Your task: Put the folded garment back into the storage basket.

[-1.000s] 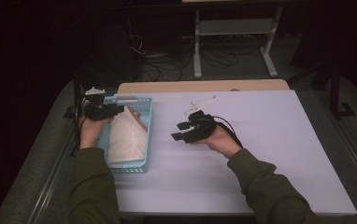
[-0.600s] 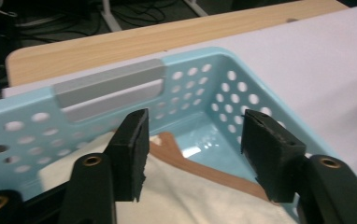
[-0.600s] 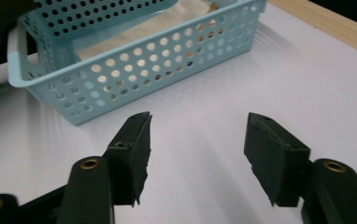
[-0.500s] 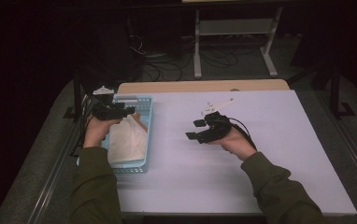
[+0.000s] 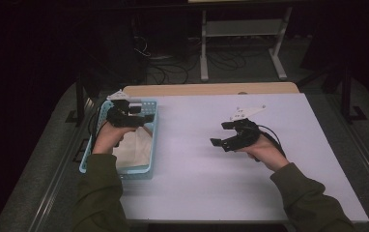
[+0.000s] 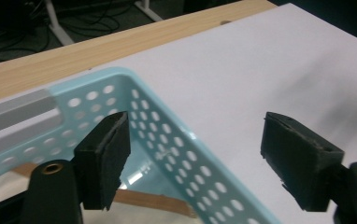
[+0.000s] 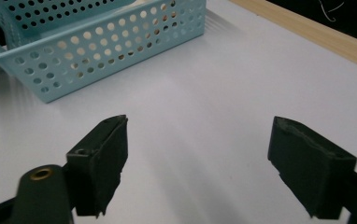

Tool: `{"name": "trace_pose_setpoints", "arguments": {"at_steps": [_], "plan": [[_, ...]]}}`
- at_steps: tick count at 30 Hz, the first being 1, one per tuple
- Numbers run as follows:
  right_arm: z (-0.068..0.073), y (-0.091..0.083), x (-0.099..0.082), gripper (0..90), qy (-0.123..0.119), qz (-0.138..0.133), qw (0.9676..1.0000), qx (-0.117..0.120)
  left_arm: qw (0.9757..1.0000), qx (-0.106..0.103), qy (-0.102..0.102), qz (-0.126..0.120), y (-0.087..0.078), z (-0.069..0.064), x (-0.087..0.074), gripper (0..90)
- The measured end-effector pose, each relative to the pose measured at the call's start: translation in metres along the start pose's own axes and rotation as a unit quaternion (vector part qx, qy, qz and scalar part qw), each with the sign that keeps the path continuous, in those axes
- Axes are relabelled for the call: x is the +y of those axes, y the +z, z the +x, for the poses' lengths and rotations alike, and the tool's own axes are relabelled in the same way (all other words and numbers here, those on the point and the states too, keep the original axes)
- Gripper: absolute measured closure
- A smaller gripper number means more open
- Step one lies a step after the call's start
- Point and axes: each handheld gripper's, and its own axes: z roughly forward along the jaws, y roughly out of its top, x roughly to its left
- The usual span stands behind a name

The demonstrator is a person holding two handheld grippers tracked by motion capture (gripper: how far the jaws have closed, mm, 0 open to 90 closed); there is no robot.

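1. Worktop (image 5: 211,159): pale surface with a wooden strip along its far edge.
2. Light blue perforated basket (image 5: 146,145) sits at the worktop's left side, near the left edge. Inside it lies a pale, cloth-like item (image 5: 134,150); what it is cannot be told from the high view.
3. Left gripper (image 5: 136,113): held in the person's left hand (image 5: 106,137) above the far part of the basket. Jaws apart, nothing between them. In the left gripper view the basket's rim and holed wall (image 6: 167,140) run diagonally between the two black jaws; one jaw is over the inside of the basket, the other over bare worktop outside it.
4. Right gripper (image 5: 223,134): held in the right hand (image 5: 262,150) over the middle of the worktop, well apart from the basket, pointing toward it. Jaws wide apart, holding nothing. The right gripper view shows bare worktop between the jaws and the basket (image 7: 102,42) farther off at upper left.
5. Both forearms are in olive-green sleeves (image 5: 308,203).
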Motion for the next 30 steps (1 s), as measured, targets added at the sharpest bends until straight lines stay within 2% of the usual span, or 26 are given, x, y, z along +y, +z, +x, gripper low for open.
{"name": "trace_pose_setpoints", "arguments": {"at_steps": [6,12,15,20,25,30], "plan": [[-0.009,-0.015,-0.014,13.4,0.002,0.005,1.0000,-0.004,0.9996,-0.018,0.021,-0.001,0.001,-0.022,-0.001,18.1],[-0.014,-0.031,-0.028,12.5,0.010,0.002,0.9997,-0.020,0.9987,-0.035,0.036,-0.003,0.000,-0.044,-0.006,13.8],[-0.015,-0.040,-0.033,9.0,0.009,0.005,0.9996,-0.027,0.9981,-0.040,0.048,0.000,-0.002,-0.054,-0.010,12.7],[-0.015,-0.055,-0.043,4.6,0.014,0.009,0.9991,-0.038,0.9971,-0.052,0.056,-0.003,-0.006,-0.065,-0.015,9.0],[-0.015,-0.069,-0.051,2.5,0.015,0.003,0.9991,-0.039,0.9960,-0.050,0.073,-0.004,-0.009,-0.076,-0.019,3.7],[-0.017,-0.082,-0.060,1.3,0.014,-0.001,0.9992,-0.037,0.9960,-0.048,0.074,-0.014,-0.016,-0.079,-0.024,0.7]]}}
